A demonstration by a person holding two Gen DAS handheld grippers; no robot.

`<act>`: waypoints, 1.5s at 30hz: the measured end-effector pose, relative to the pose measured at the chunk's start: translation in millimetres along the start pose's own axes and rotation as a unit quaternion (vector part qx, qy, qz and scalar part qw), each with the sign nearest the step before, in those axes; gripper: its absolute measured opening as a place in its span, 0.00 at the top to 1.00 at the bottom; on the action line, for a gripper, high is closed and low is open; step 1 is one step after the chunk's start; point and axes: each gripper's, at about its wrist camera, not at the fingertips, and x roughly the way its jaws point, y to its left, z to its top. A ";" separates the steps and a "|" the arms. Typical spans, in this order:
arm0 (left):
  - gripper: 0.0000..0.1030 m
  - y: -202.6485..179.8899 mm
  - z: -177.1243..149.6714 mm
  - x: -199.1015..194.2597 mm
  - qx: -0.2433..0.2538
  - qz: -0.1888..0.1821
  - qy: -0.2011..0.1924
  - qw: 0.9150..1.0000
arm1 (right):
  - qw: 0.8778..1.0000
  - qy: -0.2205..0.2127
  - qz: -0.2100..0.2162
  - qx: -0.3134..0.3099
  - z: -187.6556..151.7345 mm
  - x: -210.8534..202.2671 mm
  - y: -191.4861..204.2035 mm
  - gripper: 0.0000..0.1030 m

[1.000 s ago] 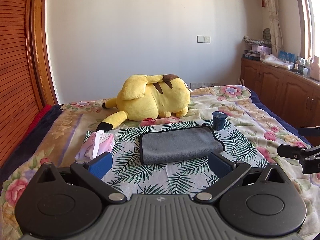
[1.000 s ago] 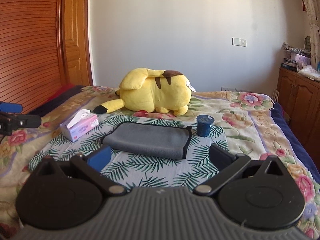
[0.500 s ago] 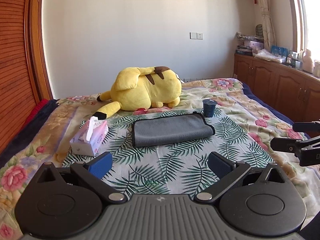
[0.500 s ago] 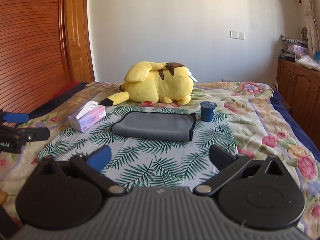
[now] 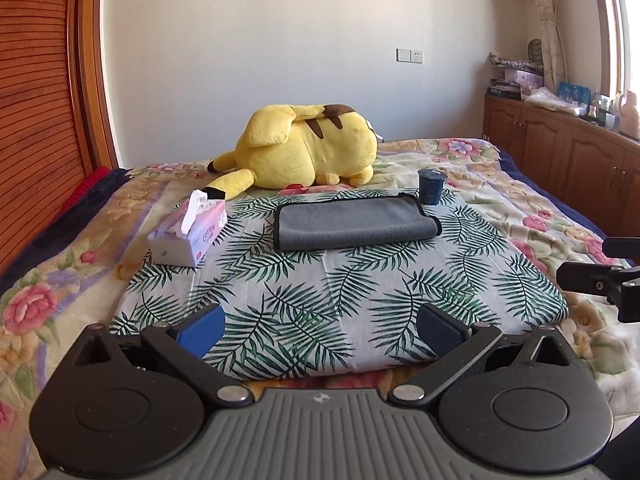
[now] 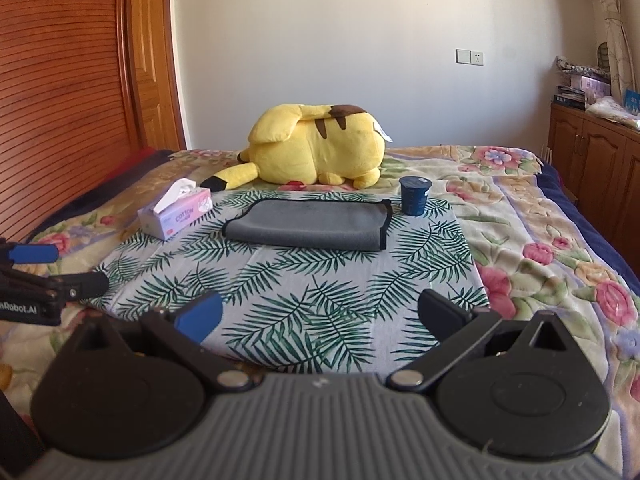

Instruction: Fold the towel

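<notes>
A grey towel with a black hem (image 5: 354,222) lies folded on a palm-leaf cloth (image 5: 340,292) on the bed; it also shows in the right wrist view (image 6: 308,226). My left gripper (image 5: 320,330) is open and empty, well short of the towel, over the cloth's near edge. My right gripper (image 6: 318,314) is open and empty, also back at the near edge. Each gripper shows at the edge of the other's view: the right one (image 5: 600,276) and the left one (image 6: 44,280).
A pink tissue box (image 5: 190,234) sits left of the towel. A dark blue cup (image 5: 431,187) stands at its far right corner. A yellow plush toy (image 5: 304,146) lies behind. Wooden cabinets (image 5: 560,152) line the right wall, a wooden slatted door (image 6: 60,80) the left.
Both grippers have pulled back from the towel toward the near edge of the bed, staying open. The towel has not moved.
</notes>
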 end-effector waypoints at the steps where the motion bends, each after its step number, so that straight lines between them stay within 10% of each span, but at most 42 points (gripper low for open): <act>1: 0.16 -0.9 -2.1 0.0 0.000 0.000 0.001 1.000 | 1.000 0.001 0.002 0.001 -1.3 -0.4 1.3 0.00; 45: 0.16 -1.9 -22.0 -18.0 0.004 0.023 -0.095 0.995 | 0.996 -0.076 -0.053 0.004 -22.8 -15.1 -4.6 0.00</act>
